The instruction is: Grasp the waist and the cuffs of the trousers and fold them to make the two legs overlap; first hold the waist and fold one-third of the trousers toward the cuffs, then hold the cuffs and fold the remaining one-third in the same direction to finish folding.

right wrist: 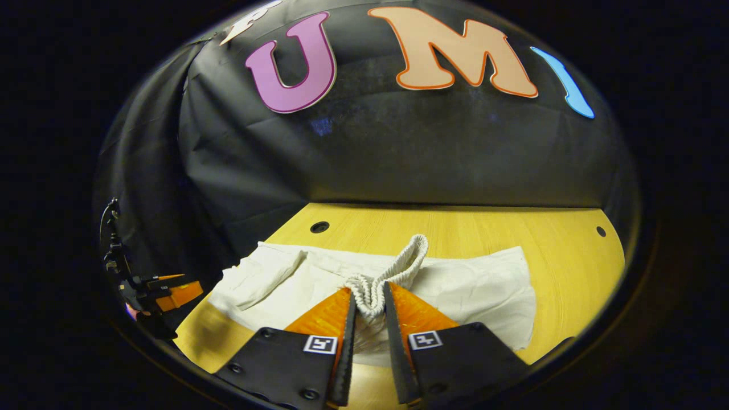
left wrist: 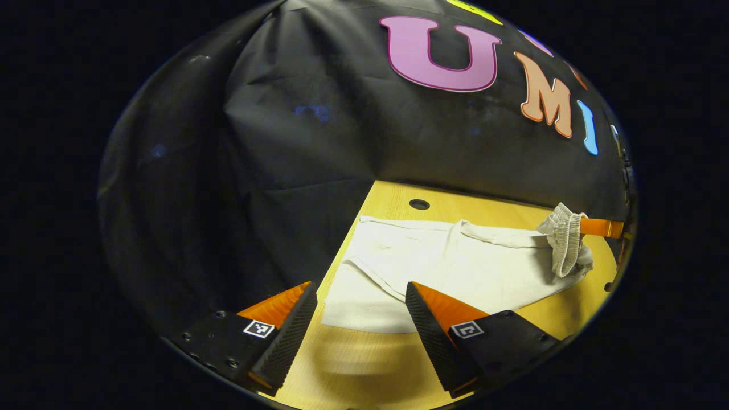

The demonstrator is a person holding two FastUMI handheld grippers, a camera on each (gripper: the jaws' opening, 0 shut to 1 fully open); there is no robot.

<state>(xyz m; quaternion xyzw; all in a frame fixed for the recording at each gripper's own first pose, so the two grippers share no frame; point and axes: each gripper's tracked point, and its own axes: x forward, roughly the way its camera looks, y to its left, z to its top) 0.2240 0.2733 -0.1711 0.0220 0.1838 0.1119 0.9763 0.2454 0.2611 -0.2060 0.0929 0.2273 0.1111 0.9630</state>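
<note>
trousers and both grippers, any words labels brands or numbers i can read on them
trousers: none; no tag, brand or number visible
left gripper: no words; each finger carries a black-and-white coded square, a pattern, not text
right gripper, shut on the waistband: same coded squares, no words

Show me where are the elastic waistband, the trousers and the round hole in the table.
elastic waistband [right wrist: 373, 293]: right gripper view, the gathered part between the fingers.
trousers [left wrist: 455, 265]: left gripper view, the flat cloth in the middle.
round hole [left wrist: 419, 204]: left gripper view, its dark centre.
</note>
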